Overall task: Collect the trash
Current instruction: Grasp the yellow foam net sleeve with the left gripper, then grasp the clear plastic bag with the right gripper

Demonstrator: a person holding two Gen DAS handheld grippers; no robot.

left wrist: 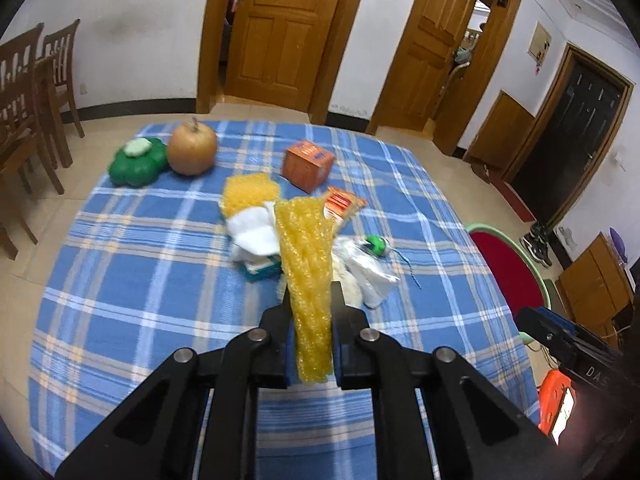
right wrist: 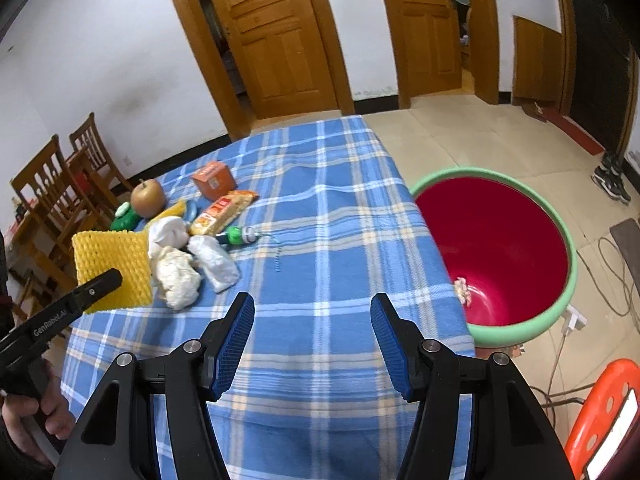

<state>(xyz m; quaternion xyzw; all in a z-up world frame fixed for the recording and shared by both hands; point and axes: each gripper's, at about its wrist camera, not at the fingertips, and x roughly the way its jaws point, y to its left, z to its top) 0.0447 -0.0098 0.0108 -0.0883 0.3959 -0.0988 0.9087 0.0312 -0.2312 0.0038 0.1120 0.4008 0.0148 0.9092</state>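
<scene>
A white-walled room with two panelled wooden doors (left wrist: 284, 32) and a tiled floor holds a table (right wrist: 320, 208) covered by a blue plaid cloth; wooden chairs (left wrist: 28, 92) stand along the wall on one side.

The left tool (left wrist: 310, 300) is closed on a yellow foam mesh sleeve (left wrist: 308, 272), pinched between both black jaws and lifted clear of the cloth. In the right wrist view the same sleeve appears as a flat yellow rectangle held out over the table's near left edge, beside the pile of litter.

The right tool (right wrist: 312, 312) stands open with nothing between its blue ribbed pads (right wrist: 236, 332), poised above bare cloth near the table's front edge.

Remaining on the table, near its middle:
- a second yellow foam mesh piece (left wrist: 250, 194) over crumpled white tissue (left wrist: 254, 234);
- a crumpled white plastic wrapper (right wrist: 214, 262) and a white wad (right wrist: 178, 278), lying together;
- an orange snack packet (right wrist: 222, 214);
- a small green and white ball-like item (left wrist: 376, 245), with a blue cord (left wrist: 406, 266) just beside it;
- an orange cardboard box (left wrist: 307, 164), farther back;
- a brown round pear (left wrist: 192, 148) touching a green clover-shaped container (left wrist: 138, 162), at the far left corner.

A large red basin with a pale green rim (right wrist: 496, 256) sits on the floor just beside the table's right edge; one pale scrap (right wrist: 462, 290) lies inside it. An orange plastic stool (right wrist: 600, 412) stands nearer the viewer.
</scene>
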